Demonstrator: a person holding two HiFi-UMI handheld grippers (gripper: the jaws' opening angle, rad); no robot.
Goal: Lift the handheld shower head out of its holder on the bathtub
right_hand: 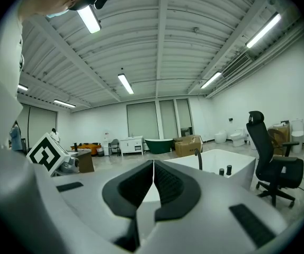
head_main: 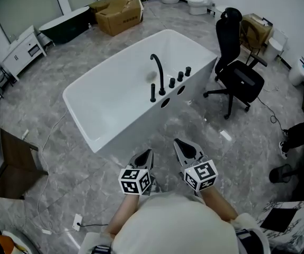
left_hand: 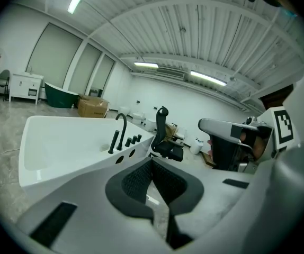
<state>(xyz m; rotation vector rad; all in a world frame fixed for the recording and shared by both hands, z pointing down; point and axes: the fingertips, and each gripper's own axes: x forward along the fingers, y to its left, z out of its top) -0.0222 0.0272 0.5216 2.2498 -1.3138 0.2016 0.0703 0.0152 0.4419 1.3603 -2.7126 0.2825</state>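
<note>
A white freestanding bathtub point(head_main: 115, 99) stands in the middle of the floor. On its near rim a thin black handheld shower head point(head_main: 152, 92) stands upright in its holder, beside a curved black faucet point(head_main: 158, 73) and three black knobs point(head_main: 179, 76). My left gripper point(head_main: 149, 152) and right gripper point(head_main: 178, 142) are side by side well short of the tub, both shut and holding nothing. The left gripper view shows the shower head point(left_hand: 112, 142) far beyond the closed left gripper point(left_hand: 152, 161). Past the closed right gripper point(right_hand: 153, 163) the right gripper view shows the faucet point(right_hand: 198, 159).
A black office chair point(head_main: 237, 70) stands right of the tub. A cardboard box point(head_main: 117, 12), a dark green tub point(head_main: 67, 25) and a white cabinet point(head_main: 22, 49) are at the back, with toilets point(head_main: 197, 4) beyond. A brown table point(head_main: 11, 163) sits at the left, with cables on the floor.
</note>
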